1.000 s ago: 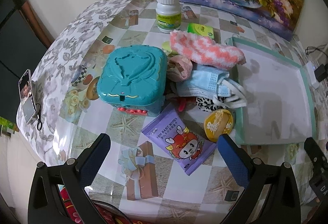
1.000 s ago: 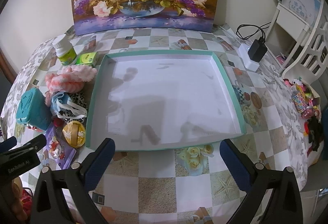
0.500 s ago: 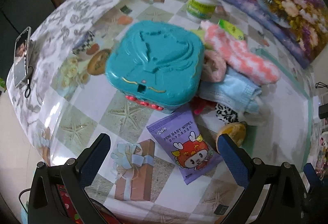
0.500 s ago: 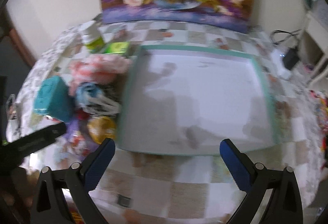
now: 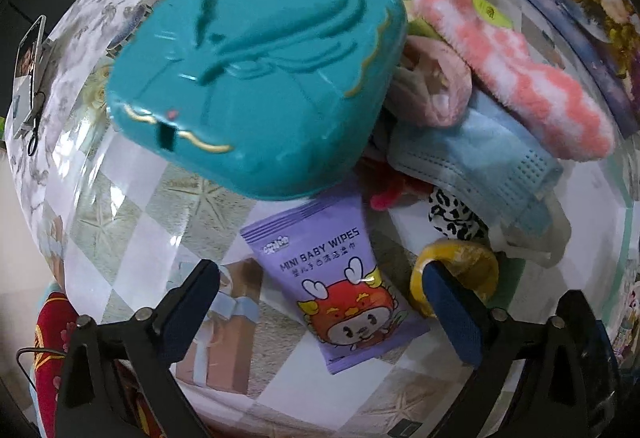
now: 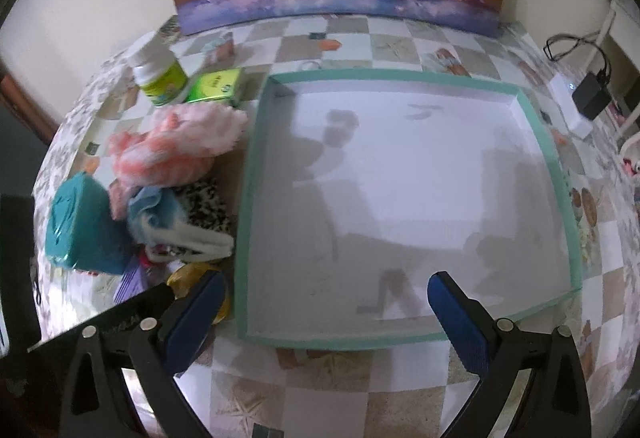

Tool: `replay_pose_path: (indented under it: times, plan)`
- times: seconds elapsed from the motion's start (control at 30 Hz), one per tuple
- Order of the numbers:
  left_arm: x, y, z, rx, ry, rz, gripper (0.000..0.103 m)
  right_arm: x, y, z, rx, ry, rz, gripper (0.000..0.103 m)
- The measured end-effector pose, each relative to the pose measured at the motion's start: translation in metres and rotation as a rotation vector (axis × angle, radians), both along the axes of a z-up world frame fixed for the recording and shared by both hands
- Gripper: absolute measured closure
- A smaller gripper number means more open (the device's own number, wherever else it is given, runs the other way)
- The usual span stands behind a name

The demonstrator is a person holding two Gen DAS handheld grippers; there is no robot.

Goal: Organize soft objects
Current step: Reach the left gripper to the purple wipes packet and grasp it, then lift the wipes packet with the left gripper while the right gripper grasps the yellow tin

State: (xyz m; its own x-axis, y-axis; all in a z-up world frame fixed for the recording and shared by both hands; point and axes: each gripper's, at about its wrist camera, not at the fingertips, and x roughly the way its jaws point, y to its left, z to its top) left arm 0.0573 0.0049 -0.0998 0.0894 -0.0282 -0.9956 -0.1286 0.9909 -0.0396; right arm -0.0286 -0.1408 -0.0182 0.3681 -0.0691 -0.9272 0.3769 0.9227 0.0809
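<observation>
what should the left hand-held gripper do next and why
Probably keep lowering the left hand-held gripper onto the purple wipes pack and close on it. Its jaws are open, empty and straddling the pack, having just closed slightly. The pack lies flat on the table, its top edge beside the teal box, and the white tray holds nothing yet.

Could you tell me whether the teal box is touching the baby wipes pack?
Cannot tell. In the left wrist view the teal box overlaps the baby wipes pack, hiding any contact.

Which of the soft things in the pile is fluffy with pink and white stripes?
The long fuzzy pink-and-white sock lying on top of the pile; the pleated blue face mask beneath it is smooth.
</observation>
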Motion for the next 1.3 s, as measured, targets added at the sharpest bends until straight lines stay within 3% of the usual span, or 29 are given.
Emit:
replay_pose_path:
  times: [0.17, 0.27, 0.63, 0.93, 1.1, 1.3]
  plan:
    - [0.004, -0.014, 0.001, 0.022, -0.004, 0.002, 0.023, 0.006, -0.003, 0.000, -0.019, 0.004, 0.005, 0.006]
    - [0.004, -0.023, 0.001, 0.019, 0.007, -0.019, 0.039, 0.008, -0.002, 0.004, -0.024, -0.005, 0.019, 0.008]
    - [-0.009, -0.014, 0.007, -0.018, 0.014, -0.029, 0.059, 0.006, 0.008, 0.022, -0.026, -0.035, 0.030, 0.009]
    - [-0.011, 0.024, 0.010, -0.094, 0.049, 0.070, 0.061, 0.002, 0.023, 0.018, 0.011, -0.042, 0.086, 0.009]
    - [-0.015, 0.044, 0.018, -0.137, 0.053, 0.129, 0.061, 0.003, 0.041, 0.013, 0.043, -0.056, 0.182, 0.016]
    - [-0.026, 0.070, 0.031, -0.081, 0.013, 0.123, 0.061, 0.013, 0.062, 0.009, 0.103, -0.052, 0.296, 0.029]
